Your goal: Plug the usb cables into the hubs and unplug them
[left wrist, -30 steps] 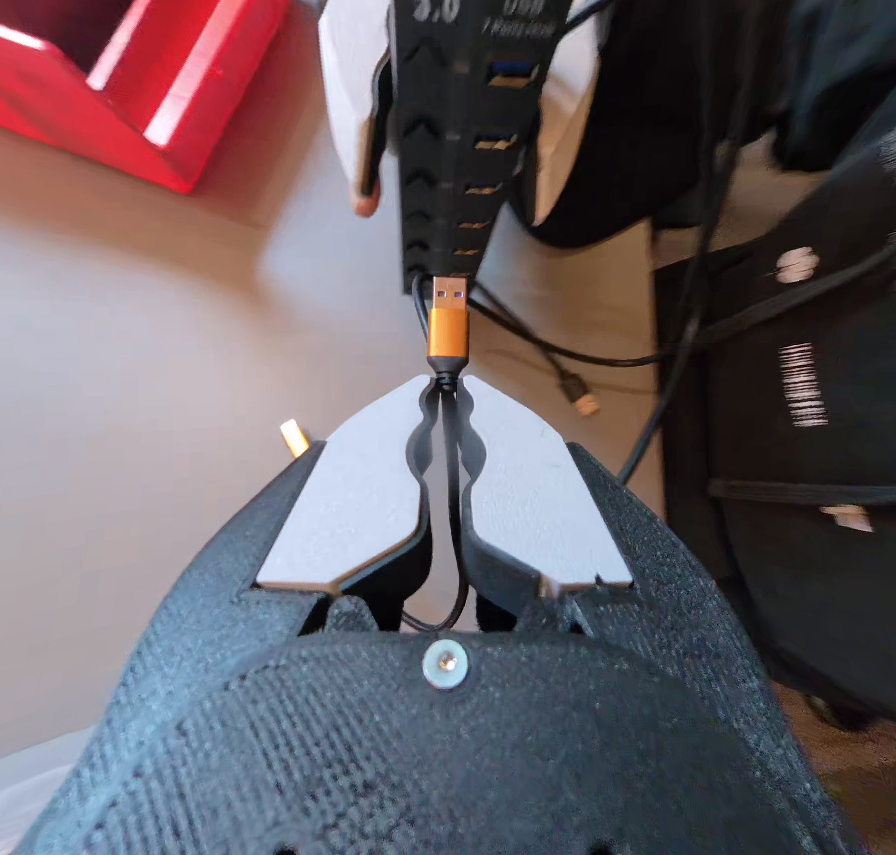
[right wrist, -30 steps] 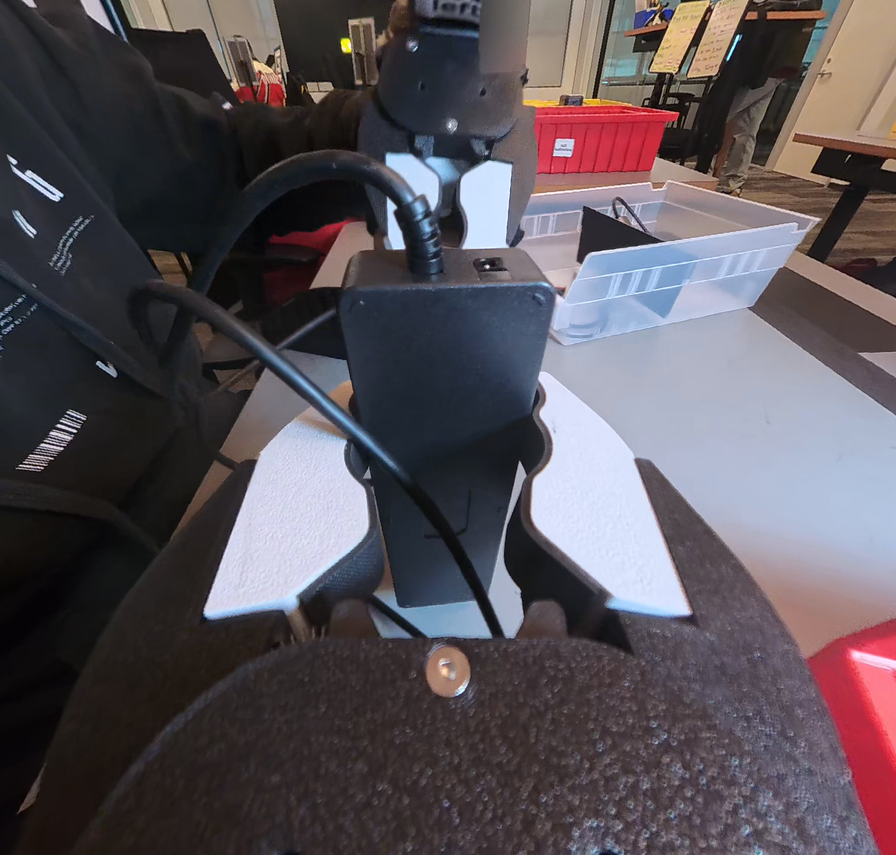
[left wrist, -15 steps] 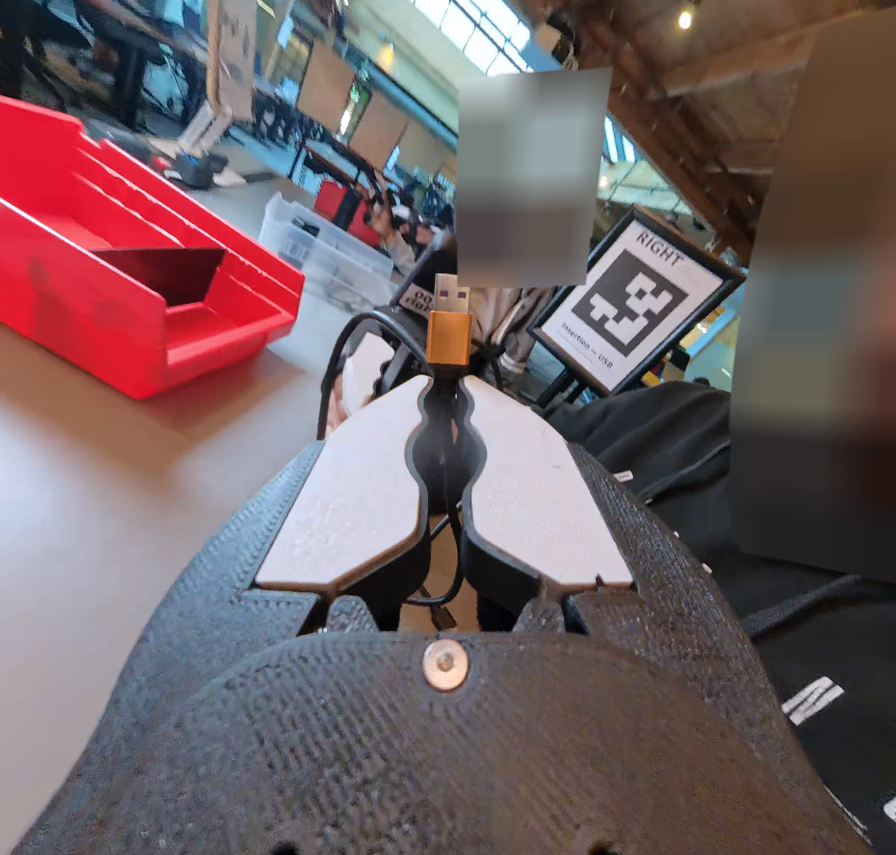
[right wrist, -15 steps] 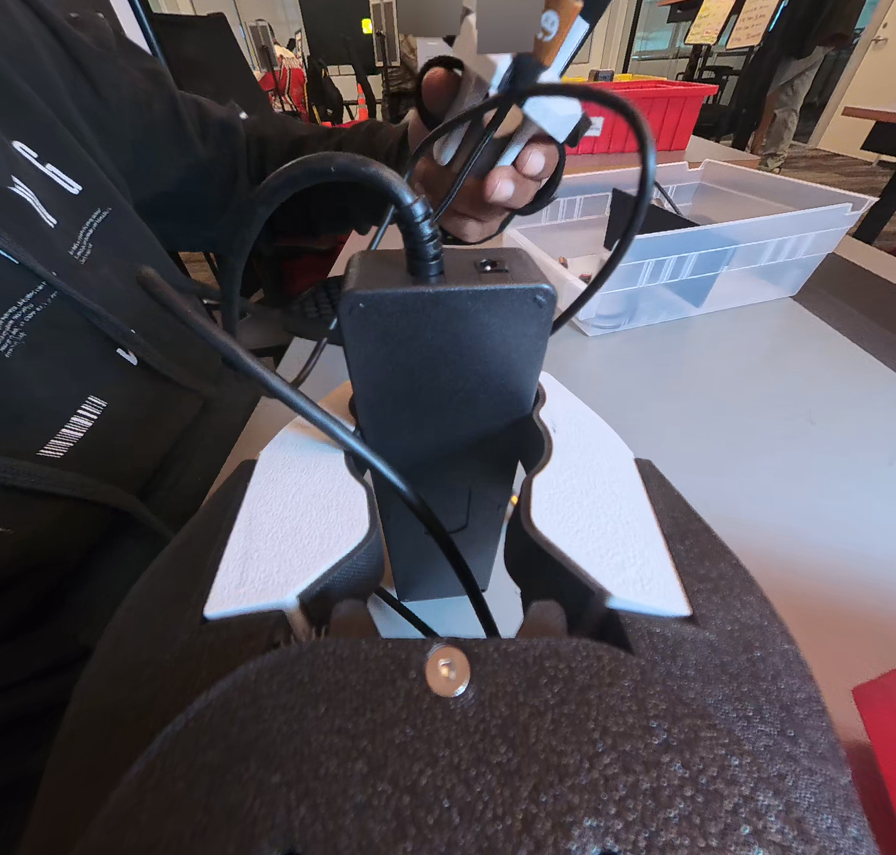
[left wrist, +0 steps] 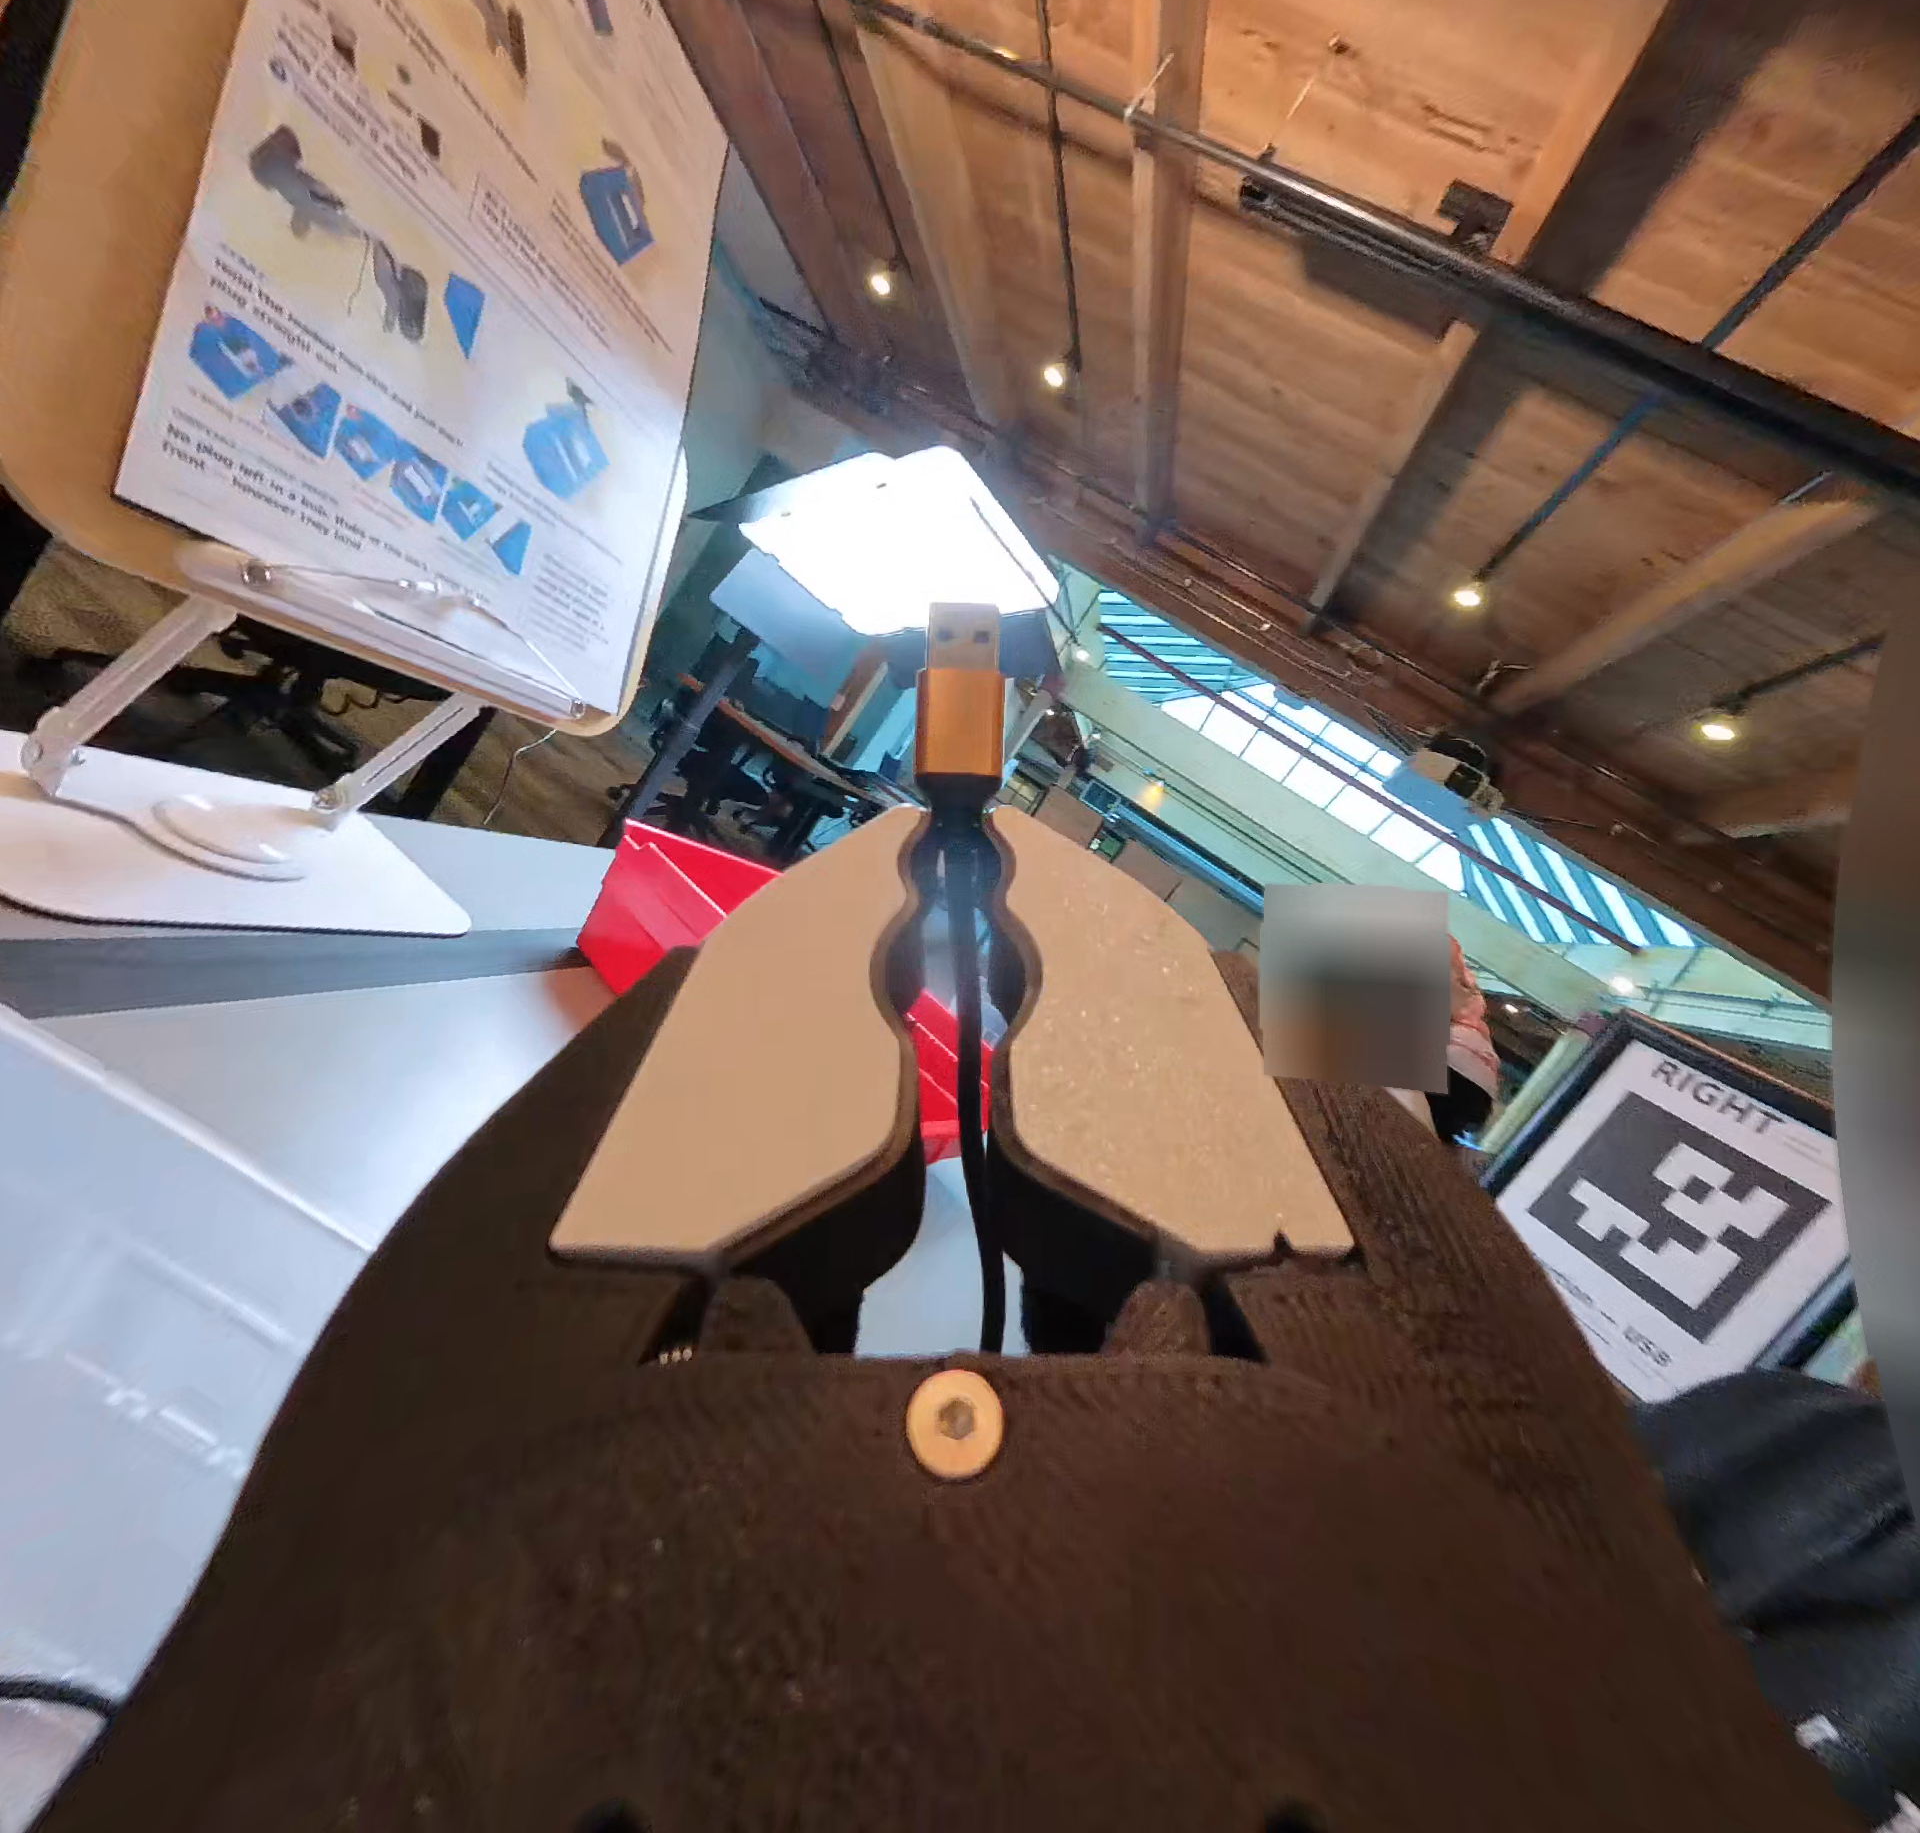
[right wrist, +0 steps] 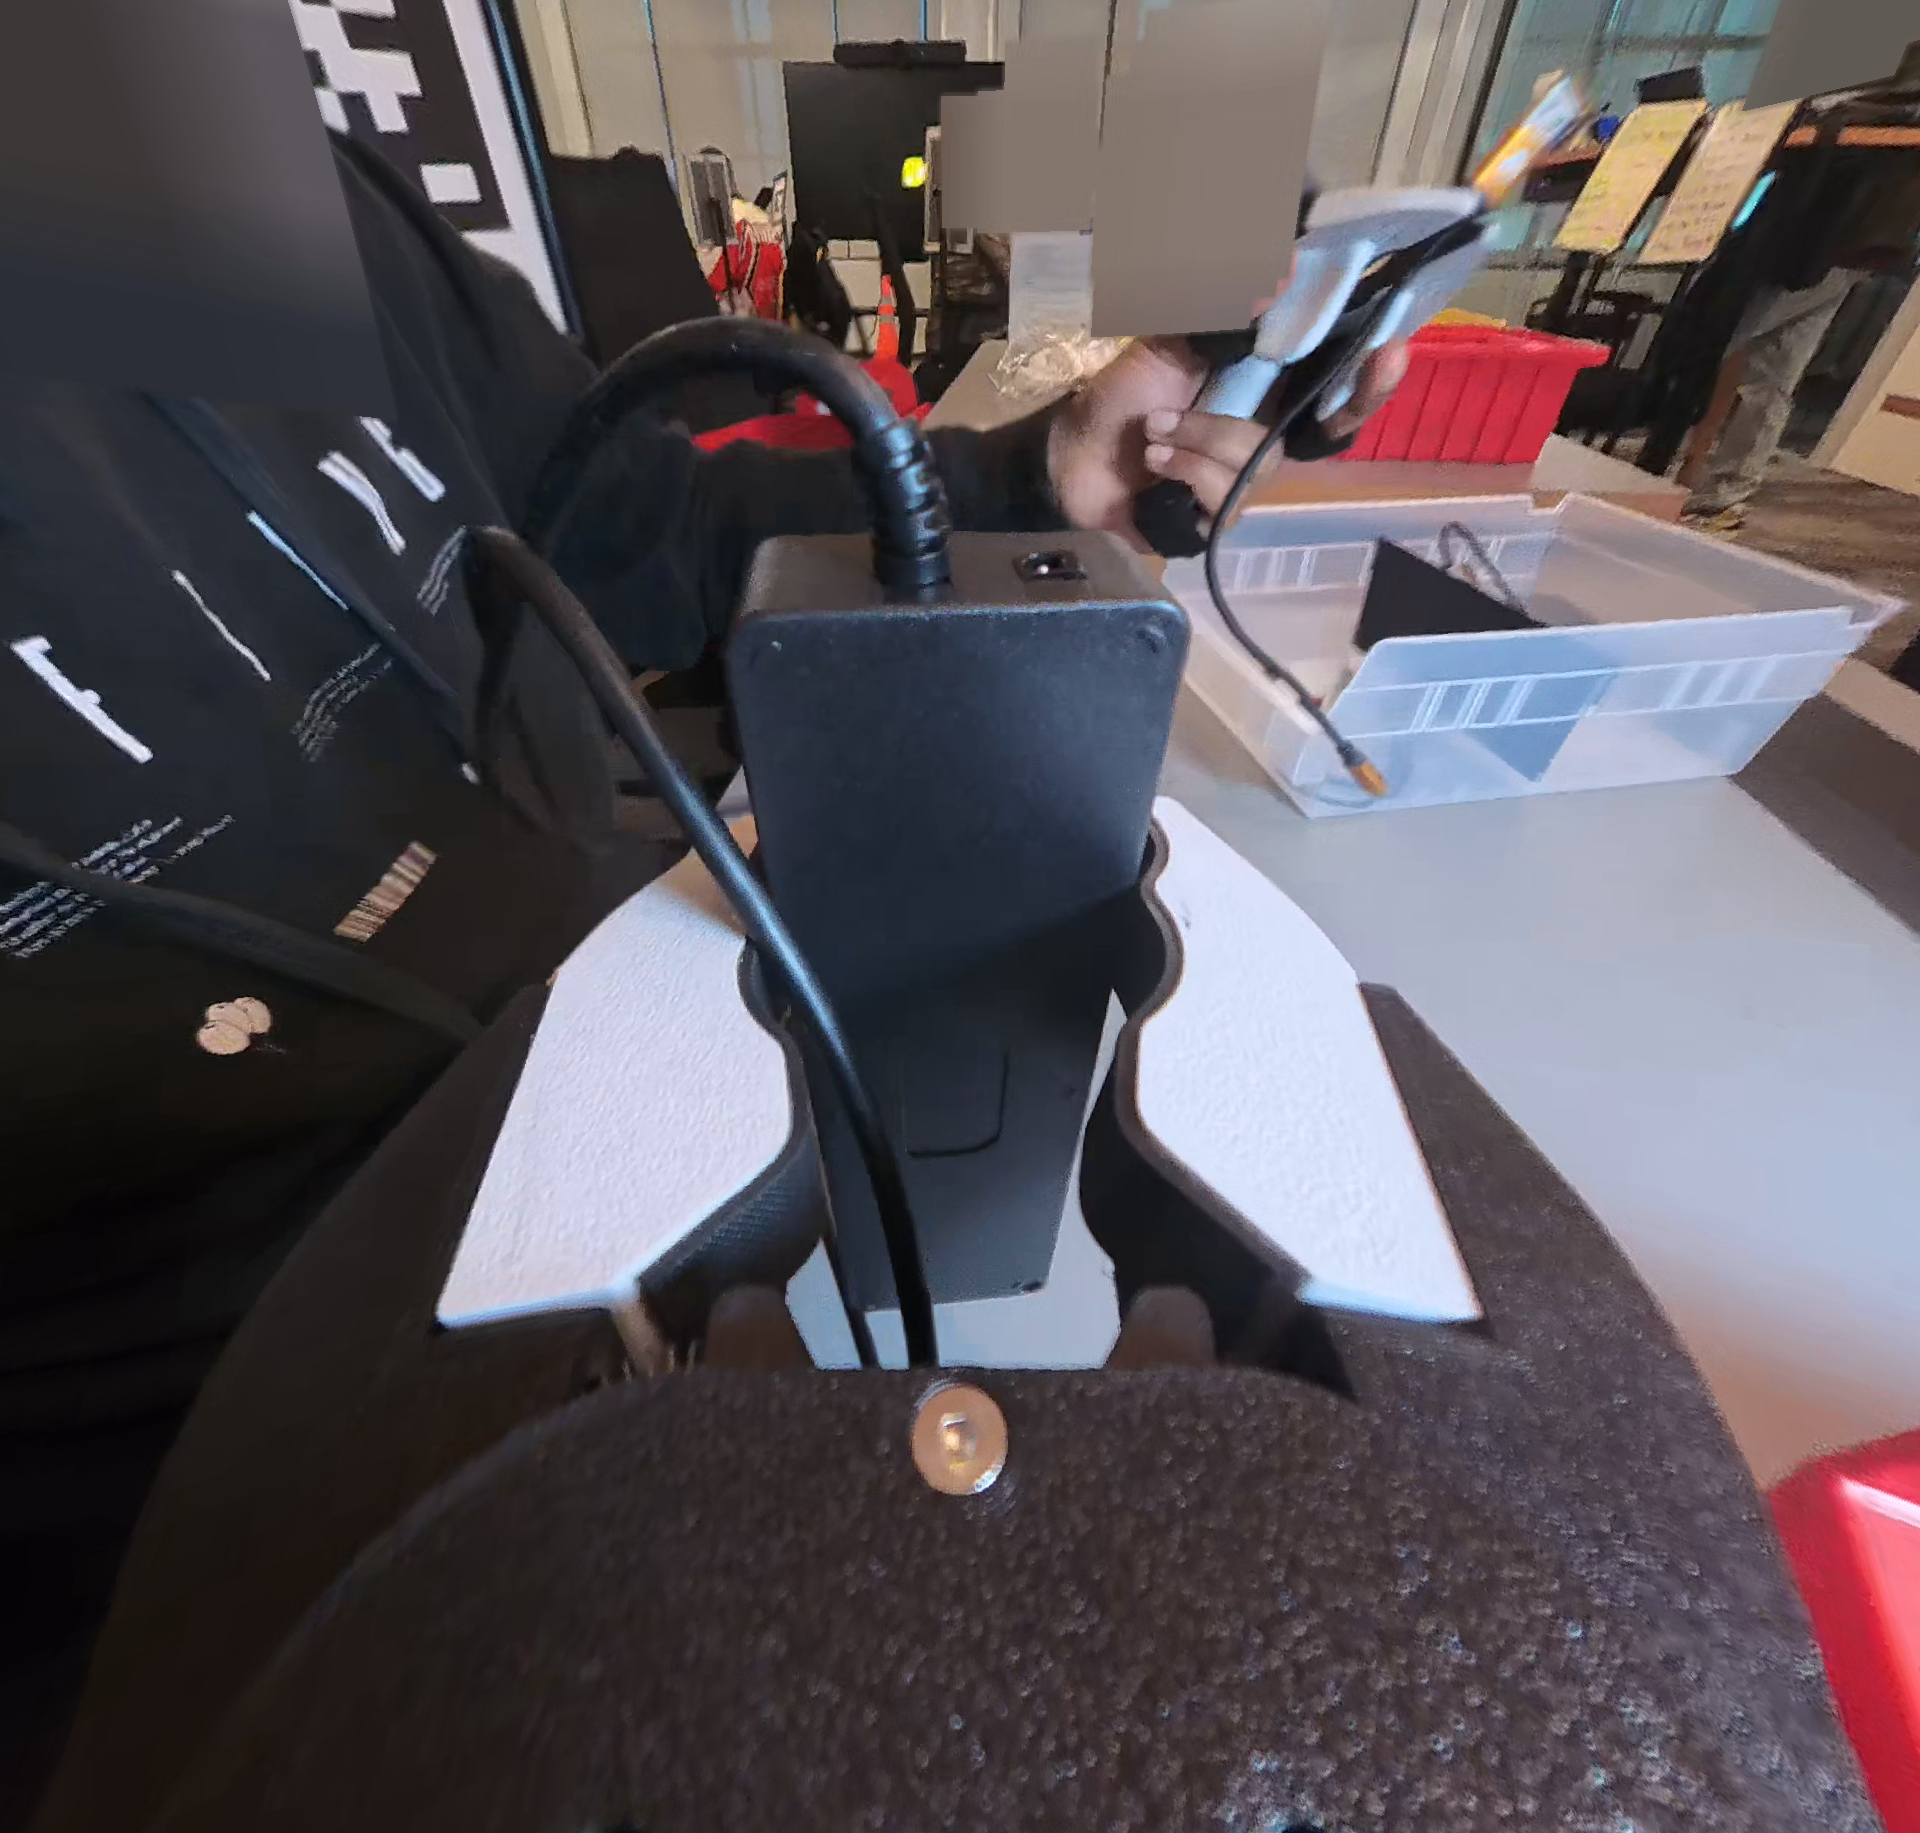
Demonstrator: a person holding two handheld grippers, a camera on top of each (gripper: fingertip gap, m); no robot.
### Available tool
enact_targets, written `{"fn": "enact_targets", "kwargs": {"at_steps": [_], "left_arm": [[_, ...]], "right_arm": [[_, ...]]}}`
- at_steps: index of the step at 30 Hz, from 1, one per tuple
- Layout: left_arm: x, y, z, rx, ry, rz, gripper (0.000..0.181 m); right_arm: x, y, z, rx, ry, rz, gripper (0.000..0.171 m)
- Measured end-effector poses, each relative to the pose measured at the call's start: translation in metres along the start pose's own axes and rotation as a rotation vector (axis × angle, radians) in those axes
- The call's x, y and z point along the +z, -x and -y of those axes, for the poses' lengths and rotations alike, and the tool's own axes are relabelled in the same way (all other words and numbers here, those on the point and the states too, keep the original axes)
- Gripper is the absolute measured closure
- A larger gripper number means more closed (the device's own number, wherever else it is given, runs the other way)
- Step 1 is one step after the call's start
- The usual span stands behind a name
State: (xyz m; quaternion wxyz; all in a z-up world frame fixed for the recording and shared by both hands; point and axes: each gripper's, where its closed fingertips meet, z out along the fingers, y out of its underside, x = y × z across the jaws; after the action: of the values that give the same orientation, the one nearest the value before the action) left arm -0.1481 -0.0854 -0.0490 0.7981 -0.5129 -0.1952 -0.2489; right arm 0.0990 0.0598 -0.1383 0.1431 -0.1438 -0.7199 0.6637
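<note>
USB-A plug [left wrist: 961, 687], orange shell w/ bare metal tip, sticks out just past my left gripper [left wrist: 958, 833], pointing up toward the ceiling, not at any port. Left jaws are clenched on the black cable [left wrist: 977, 1108] right behind the shell, so I'm pinching cord, not plug body. The cable's far end, a small orange connector [right wrist: 1361, 773], dangles free near the clear bin [right wrist: 1558, 682] on the far right of the table [right wrist: 1558, 1004].

The black USB hub [right wrist: 951, 848] is grasped in my right gripper [right wrist: 951, 962], jaws closed on its narrow sides, standing upright w/ its thick lead [right wrist: 790, 370] looping off the top to the left. I only see its plain back here; the port face isn't visible to me. Left gripper shows far right in this view, well apart from the hub and raised.

My read: plug is out of the hub, between cycles, next move is another insertion.

Risks as I see them:
- Grip on cord lets the plug hinge or twist under push, so it may jam at a port lip.
- Ports are hidden from the right cam, so alignment depends on swinging the left back down.
- The thin lead [right wrist: 727, 848] draped over the hub's back could snag.
- The dangling end may catch the bin rim.

Red bin [left wrist: 665, 910] sits behind my left fingers; instruction sheet on a stand [left wrist: 416, 256] far left.
</note>
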Motion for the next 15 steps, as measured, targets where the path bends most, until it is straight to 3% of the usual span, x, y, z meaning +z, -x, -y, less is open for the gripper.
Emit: {"fn": "enact_targets", "kwargs": {"at_steps": [3, 9, 15], "left_arm": [[-0.004, -0.007, -0.021, 0.107, 0.199, 0.013, 0.174], [0.01, -0.04, -0.142, 0.402, 0.851, -0.01, 0.174], [0.019, -0.066, -0.23, 0.586, 1.253, -0.063, 0.174]], "right_arm": [[-0.006, -0.007, 0.004, -0.016, -0.008, -0.047, 0.11], [0.01, -0.013, 0.003, -0.024, -0.025, -0.062, 0.11], [0.025, -0.019, -0.006, -0.002, 0.009, -0.09, 0.11]]}}
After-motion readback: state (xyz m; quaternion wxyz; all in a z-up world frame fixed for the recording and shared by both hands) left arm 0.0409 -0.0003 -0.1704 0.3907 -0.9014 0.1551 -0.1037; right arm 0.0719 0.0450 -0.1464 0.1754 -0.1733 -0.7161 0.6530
